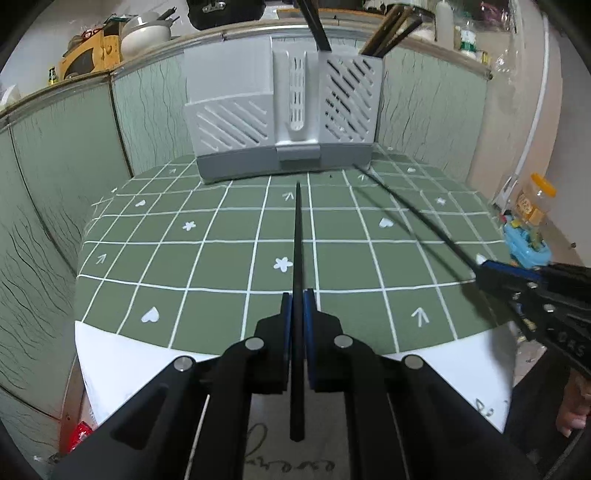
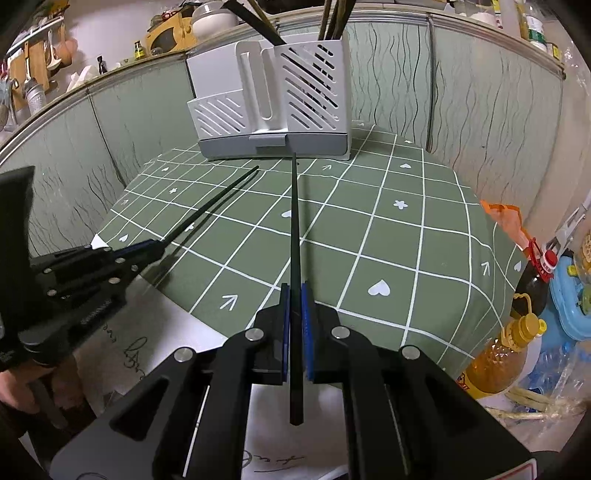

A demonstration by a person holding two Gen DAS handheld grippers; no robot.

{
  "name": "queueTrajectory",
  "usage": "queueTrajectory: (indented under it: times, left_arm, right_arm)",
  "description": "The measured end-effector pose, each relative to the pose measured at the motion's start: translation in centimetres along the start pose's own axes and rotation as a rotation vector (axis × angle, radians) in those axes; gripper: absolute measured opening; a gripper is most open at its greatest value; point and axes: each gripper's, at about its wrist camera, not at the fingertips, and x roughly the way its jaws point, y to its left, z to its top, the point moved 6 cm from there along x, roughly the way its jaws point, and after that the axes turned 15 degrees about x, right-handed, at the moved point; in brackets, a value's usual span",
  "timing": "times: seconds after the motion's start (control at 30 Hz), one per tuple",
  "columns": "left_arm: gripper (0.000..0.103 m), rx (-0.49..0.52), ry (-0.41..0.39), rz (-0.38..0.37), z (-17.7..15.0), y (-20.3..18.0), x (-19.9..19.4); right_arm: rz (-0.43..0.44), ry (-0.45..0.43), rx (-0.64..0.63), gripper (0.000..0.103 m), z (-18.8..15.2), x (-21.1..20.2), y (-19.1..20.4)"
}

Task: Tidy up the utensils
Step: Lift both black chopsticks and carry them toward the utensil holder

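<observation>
My left gripper [image 1: 298, 301] is shut on a black chopstick [image 1: 297, 240] that points ahead over the green checked tablecloth [image 1: 221, 266] toward the grey utensil holder [image 1: 284, 114]. My right gripper [image 2: 294, 295] is shut on a second black chopstick [image 2: 294, 221], its tip close to the utensil holder's [image 2: 273, 107] base. Each gripper shows in the other's view: the right gripper [image 1: 480, 267] at the right edge, the left gripper [image 2: 157, 245] at the left. Several dark chopsticks [image 1: 391, 31] stand in the holder's right compartment.
Green patterned wall panels [image 1: 66, 158] close off the table's back and left. A counter above holds pots and bottles [image 1: 144, 33]. An oil bottle [image 2: 498, 358], a dark sauce bottle [image 2: 535, 280] and a blue plastic item [image 2: 569, 306] crowd the right side. White paper [image 1: 110, 362] covers the near table edge.
</observation>
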Motion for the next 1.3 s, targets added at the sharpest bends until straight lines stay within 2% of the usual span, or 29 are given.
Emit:
queueTrajectory:
  times: [0.4, 0.8, 1.03, 1.3]
  left_arm:
    - [0.008, 0.005, -0.087, 0.005, 1.6, 1.5, -3.4]
    - [0.008, -0.008, -0.133, 0.006, 2.9, 2.9, -5.5]
    - [0.008, -0.004, -0.158, 0.011, 4.0, 3.4, -6.6]
    - [0.008, 0.002, -0.201, 0.006, 6.2, 4.2, -8.3]
  right_arm:
    - [0.007, 0.011, -0.026, 0.006, 0.4, -0.4, 1.2]
    - [0.022, 0.020, -0.059, 0.006, 1.6, -1.8, 2.5]
    - [0.039, -0.011, -0.059, 0.006, 2.8, -3.1, 3.1]
    - [0.067, -0.099, -0.058, 0.006, 6.7, -5.9, 4.6]
